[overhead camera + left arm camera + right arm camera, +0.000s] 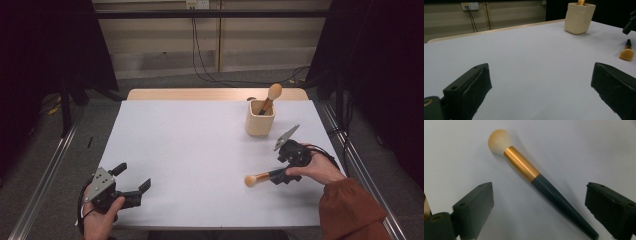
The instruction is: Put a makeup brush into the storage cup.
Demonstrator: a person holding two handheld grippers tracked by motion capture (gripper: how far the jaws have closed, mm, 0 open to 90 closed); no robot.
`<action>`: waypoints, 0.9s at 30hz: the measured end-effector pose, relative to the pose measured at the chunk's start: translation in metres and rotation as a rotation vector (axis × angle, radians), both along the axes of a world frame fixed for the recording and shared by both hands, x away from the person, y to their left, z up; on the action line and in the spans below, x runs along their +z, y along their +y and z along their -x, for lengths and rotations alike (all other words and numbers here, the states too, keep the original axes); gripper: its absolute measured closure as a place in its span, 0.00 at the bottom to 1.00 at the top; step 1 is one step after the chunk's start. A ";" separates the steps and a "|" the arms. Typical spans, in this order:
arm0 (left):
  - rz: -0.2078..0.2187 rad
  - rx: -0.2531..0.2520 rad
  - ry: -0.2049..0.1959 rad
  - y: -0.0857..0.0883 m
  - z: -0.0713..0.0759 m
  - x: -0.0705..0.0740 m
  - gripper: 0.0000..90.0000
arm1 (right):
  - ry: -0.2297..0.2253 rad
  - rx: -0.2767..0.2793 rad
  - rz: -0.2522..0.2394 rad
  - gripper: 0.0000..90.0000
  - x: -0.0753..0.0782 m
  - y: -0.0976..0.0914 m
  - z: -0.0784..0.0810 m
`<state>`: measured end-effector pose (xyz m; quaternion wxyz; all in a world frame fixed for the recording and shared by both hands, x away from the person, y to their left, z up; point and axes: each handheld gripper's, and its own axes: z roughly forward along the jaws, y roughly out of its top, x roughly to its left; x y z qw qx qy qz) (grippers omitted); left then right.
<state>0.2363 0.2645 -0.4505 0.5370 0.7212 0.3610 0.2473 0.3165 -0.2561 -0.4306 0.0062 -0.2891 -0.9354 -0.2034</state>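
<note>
A makeup brush (pixel 260 177) with a pale tuft, gold ferrule and dark handle lies flat on the white table at the front right. My right gripper (pixel 278 172) hovers over its handle end, jaws open. In the right gripper view the brush (pixel 534 175) lies slantwise between the two spread jaws of that gripper (pixel 539 202), and neither pad touches it. A beige cup (pixel 260 120) stands behind it and holds a second brush (pixel 272 95) upright. At the front left my left gripper (pixel 134 176) is open, with nothing between its jaws (pixel 541 82).
The white table (pixel 200 150) has a wooden strip along its far edge. The left gripper view has the cup (pixel 579 18) far right and the lying brush's tuft (pixel 627 53) beside it. Metal rails run along both sides of the table.
</note>
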 end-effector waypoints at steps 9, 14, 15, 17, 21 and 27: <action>-0.007 0.001 -0.001 -0.001 0.001 0.000 0.03 | 0.009 0.079 0.090 0.10 -0.012 0.023 -0.004; -0.010 -0.005 -0.001 -0.001 0.000 0.000 0.03 | 0.015 0.133 0.116 0.22 -0.014 0.031 -0.007; -0.011 -0.005 -0.001 -0.001 0.000 0.000 0.03 | 0.010 0.142 0.122 0.24 -0.014 0.034 -0.007; -0.009 -0.005 -0.001 -0.001 0.000 0.000 0.03 | 0.010 0.163 0.134 0.26 -0.015 0.037 -0.008; -0.005 -0.006 -0.004 -0.001 0.000 0.000 0.03 | 0.005 0.200 0.156 0.31 -0.016 0.044 -0.009; -0.005 -0.002 -0.004 0.000 0.000 0.000 0.03 | -0.010 0.232 0.189 0.44 -0.021 0.050 -0.008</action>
